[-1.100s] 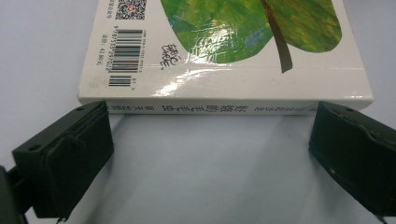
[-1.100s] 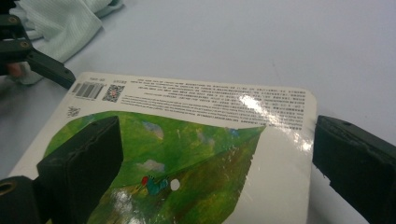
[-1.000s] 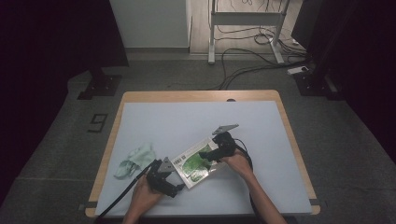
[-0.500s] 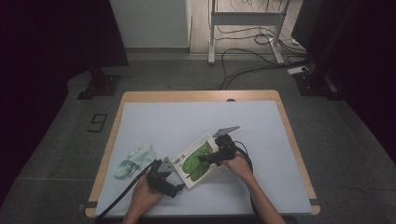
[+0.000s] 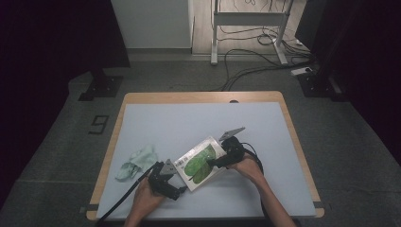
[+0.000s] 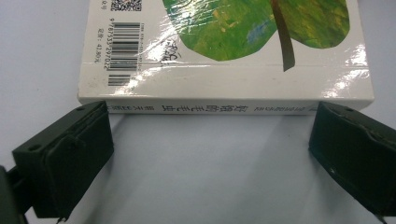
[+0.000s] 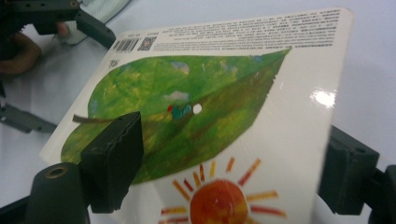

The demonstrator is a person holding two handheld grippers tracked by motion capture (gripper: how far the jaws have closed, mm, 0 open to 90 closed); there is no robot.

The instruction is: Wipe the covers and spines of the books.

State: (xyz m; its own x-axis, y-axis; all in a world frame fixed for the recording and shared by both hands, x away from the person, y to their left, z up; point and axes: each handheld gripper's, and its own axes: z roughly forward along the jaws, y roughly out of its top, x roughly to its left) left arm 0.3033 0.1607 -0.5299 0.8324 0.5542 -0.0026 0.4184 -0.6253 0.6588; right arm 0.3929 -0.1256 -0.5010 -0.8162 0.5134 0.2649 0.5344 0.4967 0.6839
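My right gripper (image 5: 218, 162) has just been closing around the book's (image 5: 201, 162) edge, no squeeze yet; left gripper (image 5: 176, 182) sits wide open at its spine on the bench (image 5: 189, 118).

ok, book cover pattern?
Book: white cover, big green leaf, orange-red sun; clearest in right gripper view.

A crumpled pale-green cloth (image 5: 138, 161) lies on the table (image 5: 189, 118) — near-left side. Beyond the far edge, cables (image 5: 250, 66) trail across the floor.

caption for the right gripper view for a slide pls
Right gripper straddling one edge of a picture book with a green leaf and sun on its cover, jaws closing in.
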